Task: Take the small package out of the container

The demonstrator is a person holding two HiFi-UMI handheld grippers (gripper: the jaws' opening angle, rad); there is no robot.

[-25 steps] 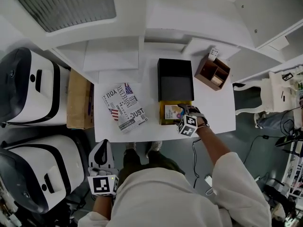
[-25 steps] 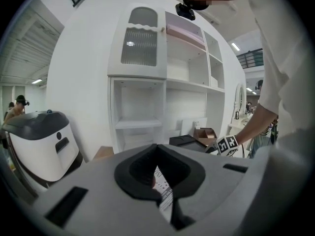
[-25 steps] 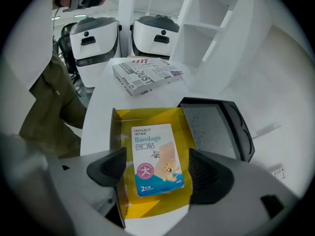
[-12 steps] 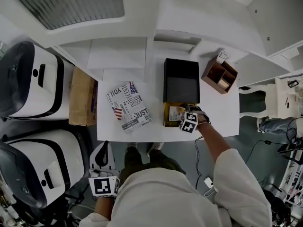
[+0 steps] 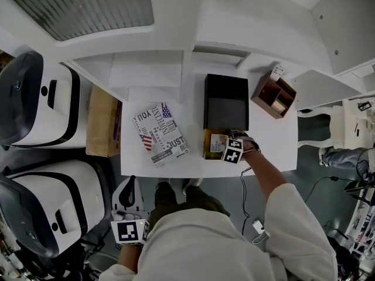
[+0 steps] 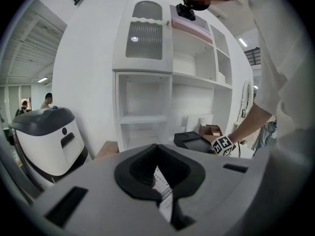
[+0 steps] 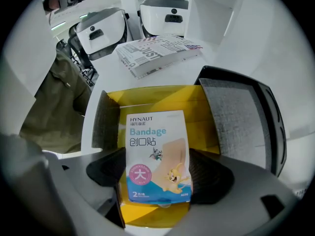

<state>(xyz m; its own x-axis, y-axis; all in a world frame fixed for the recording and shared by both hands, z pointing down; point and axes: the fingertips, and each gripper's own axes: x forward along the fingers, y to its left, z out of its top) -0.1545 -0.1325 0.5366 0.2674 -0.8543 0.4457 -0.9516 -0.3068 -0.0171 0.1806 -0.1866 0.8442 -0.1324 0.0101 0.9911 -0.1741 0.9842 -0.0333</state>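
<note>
Sitting btwn right gripper [image 7: 157,173] jaws: bandage pkg [image 7: 156,149].

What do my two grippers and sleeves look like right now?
Left gripper and right gripper: pale grey shells, black jaw pads, each with a cube of black-and-white square markers. A dark cable hangs by the right wrist. Sleeves are white.

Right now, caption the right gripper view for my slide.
Right gripper grips the bandage package at the yellow box.
</note>
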